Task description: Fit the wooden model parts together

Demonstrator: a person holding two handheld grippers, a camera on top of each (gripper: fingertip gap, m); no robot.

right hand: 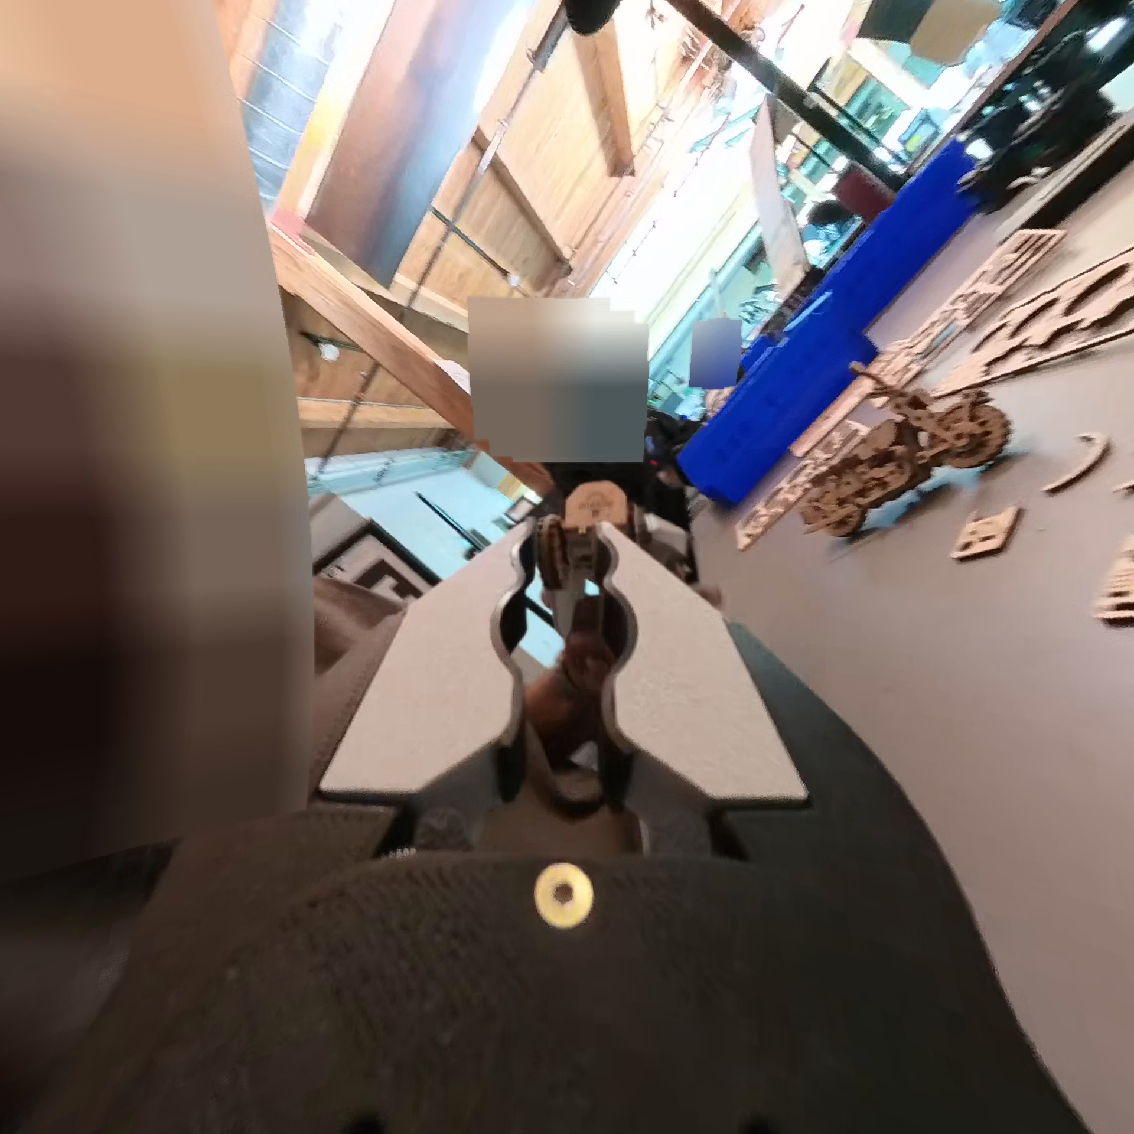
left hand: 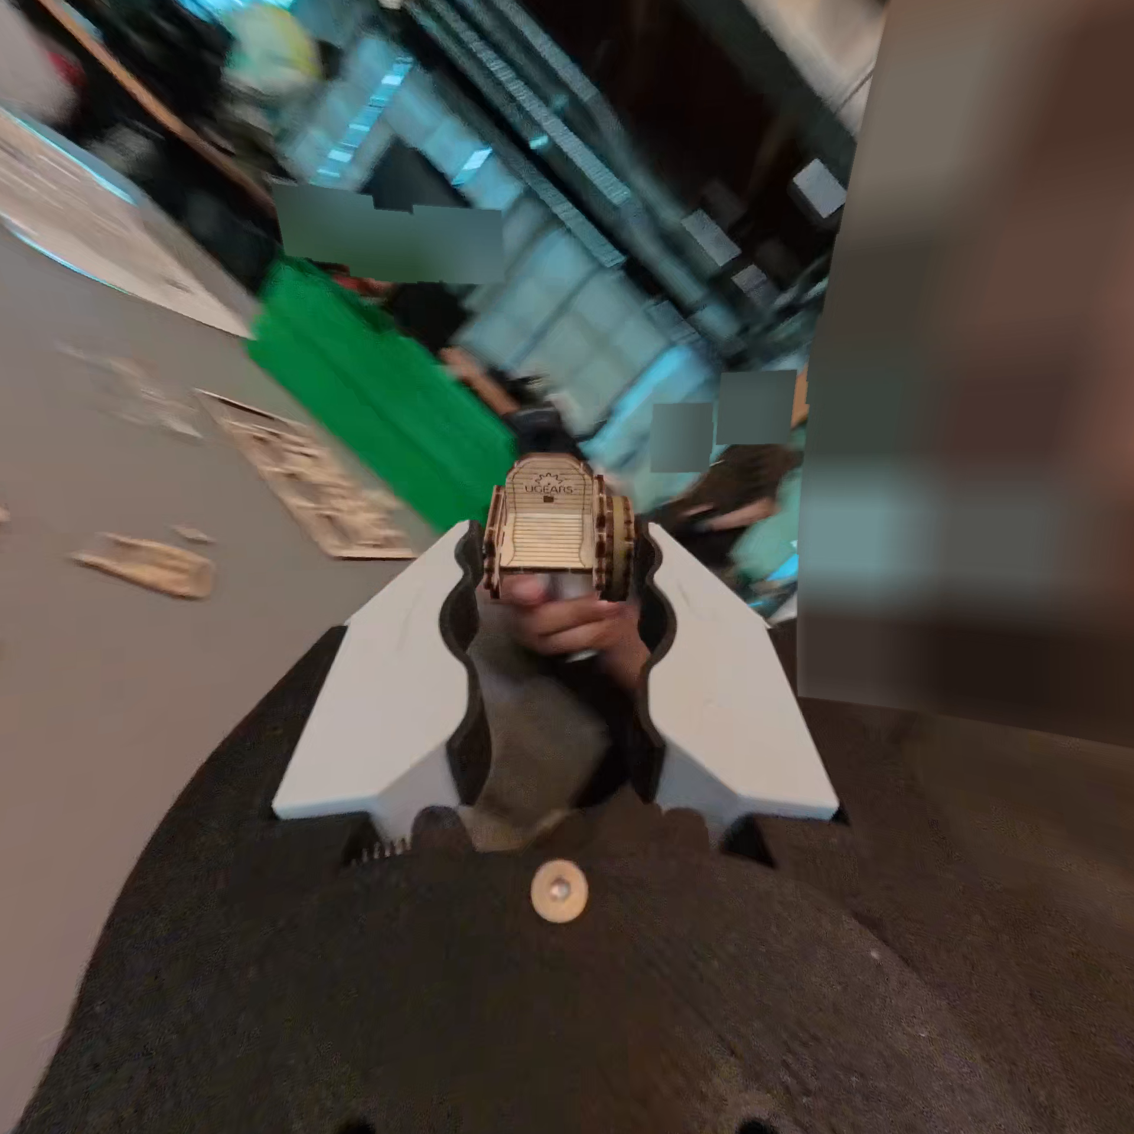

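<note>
The chair-like wooden part (left hand: 555,532) stood upright at the left gripper (left hand: 555,540) tips, clamped between them, seat facing the camera, off the table (left hand: 123,644). The right gripper (right hand: 567,534) was clamped edge-on on a wooden piece (right hand: 592,506), its rounded top poking past the tips. A wooden motorcycle (right hand: 902,454) stood on the table.

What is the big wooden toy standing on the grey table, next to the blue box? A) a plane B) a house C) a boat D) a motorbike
D: in the right wrist view, the wooden model standing on the grey table beside the blue box has two spoked wheels, a frame between them and handlebars, so it is a motorbike.
</note>
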